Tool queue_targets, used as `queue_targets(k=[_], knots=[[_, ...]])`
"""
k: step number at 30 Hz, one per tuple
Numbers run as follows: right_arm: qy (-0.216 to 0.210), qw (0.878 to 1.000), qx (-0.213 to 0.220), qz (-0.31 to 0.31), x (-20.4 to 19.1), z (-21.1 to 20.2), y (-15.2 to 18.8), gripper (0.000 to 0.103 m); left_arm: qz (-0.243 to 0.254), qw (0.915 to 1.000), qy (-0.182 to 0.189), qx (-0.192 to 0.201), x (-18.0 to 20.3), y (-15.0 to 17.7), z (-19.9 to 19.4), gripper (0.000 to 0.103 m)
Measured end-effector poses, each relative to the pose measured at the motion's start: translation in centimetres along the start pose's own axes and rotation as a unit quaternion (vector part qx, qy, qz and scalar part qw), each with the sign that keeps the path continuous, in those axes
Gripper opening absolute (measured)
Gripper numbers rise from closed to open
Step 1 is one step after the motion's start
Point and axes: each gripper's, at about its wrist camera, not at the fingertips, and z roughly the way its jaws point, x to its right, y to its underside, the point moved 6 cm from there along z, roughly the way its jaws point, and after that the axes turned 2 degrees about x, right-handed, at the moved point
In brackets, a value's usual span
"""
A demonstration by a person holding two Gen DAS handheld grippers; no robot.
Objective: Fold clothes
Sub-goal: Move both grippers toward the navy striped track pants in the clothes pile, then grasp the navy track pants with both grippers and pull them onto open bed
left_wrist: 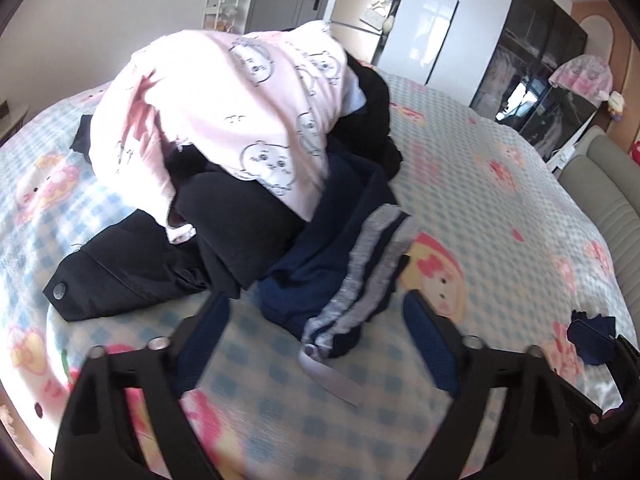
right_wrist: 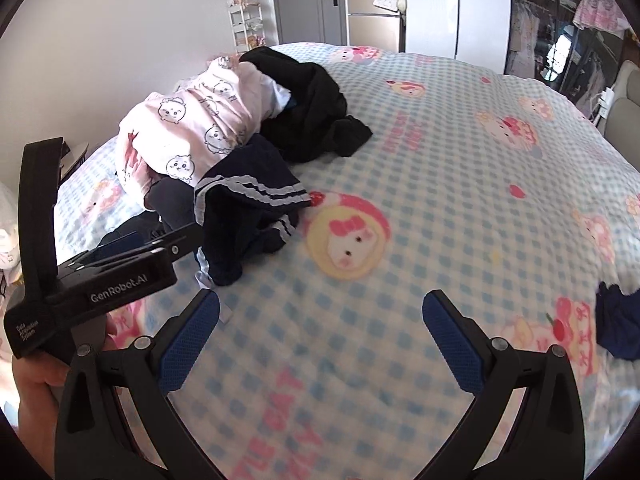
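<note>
A pile of clothes lies on the bed: a pink cartoon-print garment [left_wrist: 224, 112] [right_wrist: 188, 128] on top, black garments [left_wrist: 132, 272] [right_wrist: 316, 104] under and behind it, and a navy garment with pale stripes [left_wrist: 344, 264] [right_wrist: 248, 196] at the near side. My left gripper [left_wrist: 316, 308] is open, its blue pads on either side of the navy garment's striped hem without pressing it. In the right wrist view the left gripper [right_wrist: 120, 264] shows beside the pile, held by a hand [right_wrist: 36, 364]. My right gripper [right_wrist: 322, 300] stands open over bare bedspread.
The blue-checked bedspread [left_wrist: 500, 200] [right_wrist: 440, 160] with cartoon prints covers the bed. A small navy cloth [left_wrist: 592, 336] [right_wrist: 616, 324] lies at the right. Behind the bed stand a fridge [right_wrist: 372, 16], a white shelf [right_wrist: 246, 24] and a wardrobe [left_wrist: 436, 20]. A grey padded headboard [left_wrist: 600, 184] is at the right.
</note>
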Motion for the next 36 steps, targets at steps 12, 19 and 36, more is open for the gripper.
queue_targets(k=[12, 19, 36], knots=[[-0.094, 0.993, -0.062, -0.028, -7.7, 12.4, -1.0, 0.093, -0.143, 0.9889, 0.016, -0.037, -7.8, 1.7, 4.1, 0.044], [-0.109, 0.991, -0.079, 0.018, -5.9, 13.3, -1.9, 0.010, -0.108, 0.9915, 0.056, -0.045, -4.5, 2.0, 4.7, 0.054], [-0.036, 0.989, 0.034, 0.137, 6.7, -9.6, 9.2, 0.008, 0.062, 0.9134, 0.341, -0.214, 21.0, 13.9, 1.4, 0.081]])
